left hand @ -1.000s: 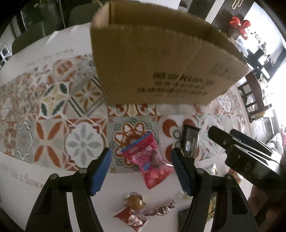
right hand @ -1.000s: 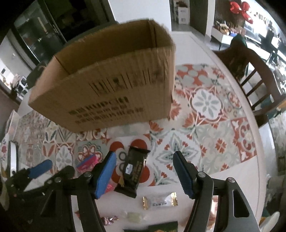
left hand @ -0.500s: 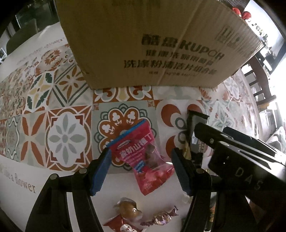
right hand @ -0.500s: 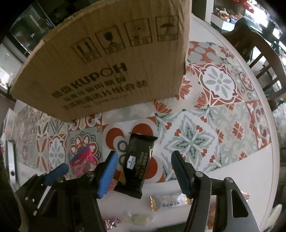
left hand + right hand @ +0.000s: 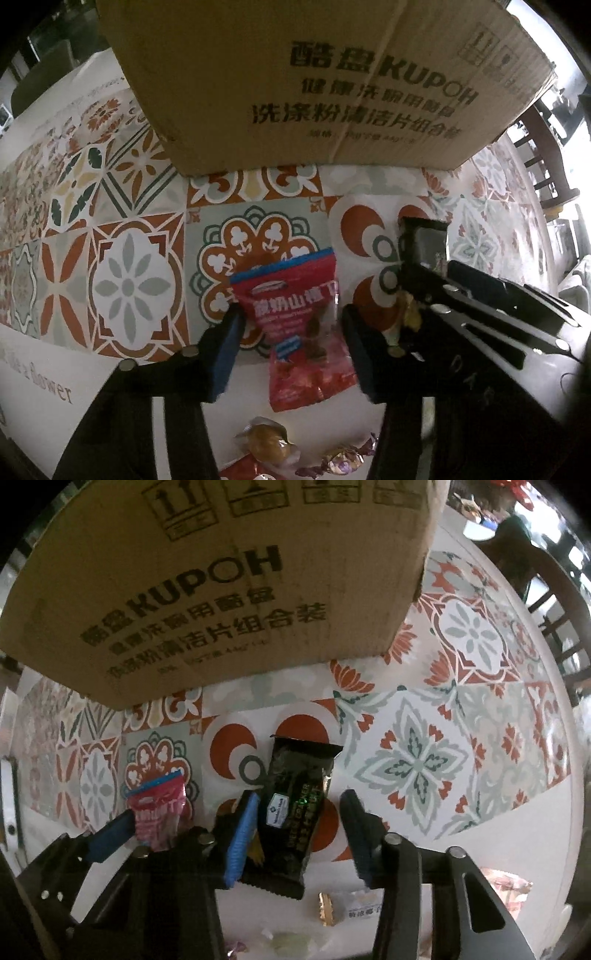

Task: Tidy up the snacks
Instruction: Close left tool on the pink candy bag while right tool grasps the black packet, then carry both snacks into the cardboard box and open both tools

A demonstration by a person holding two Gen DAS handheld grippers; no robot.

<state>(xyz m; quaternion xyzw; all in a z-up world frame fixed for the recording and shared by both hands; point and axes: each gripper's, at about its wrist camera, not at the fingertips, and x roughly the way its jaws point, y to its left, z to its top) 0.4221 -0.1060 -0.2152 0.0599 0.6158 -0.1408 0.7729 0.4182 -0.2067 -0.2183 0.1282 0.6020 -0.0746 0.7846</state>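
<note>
Left wrist view: I have brought both grippers down low before 1 cardboard box (image 5: 314,81). My left gripper (image 5: 291,347) has just been closing around 1 red snack pouch (image 5: 303,332), small gaps remaining; my right gripper (image 5: 295,830) around 1 black cracker bar (image 5: 295,812), left pad touching, right clear. Both pickups look imminent. Smallest: 2 loose wrapped candies (image 5: 269,443) nearest me.

A brown cardboard box with black lettering (image 5: 325,85) stands at twelve o'clock over an orange, green and white tile-patterned tablecloth (image 5: 122,280), red-and-blue snack packet (image 5: 299,325) below.
</note>
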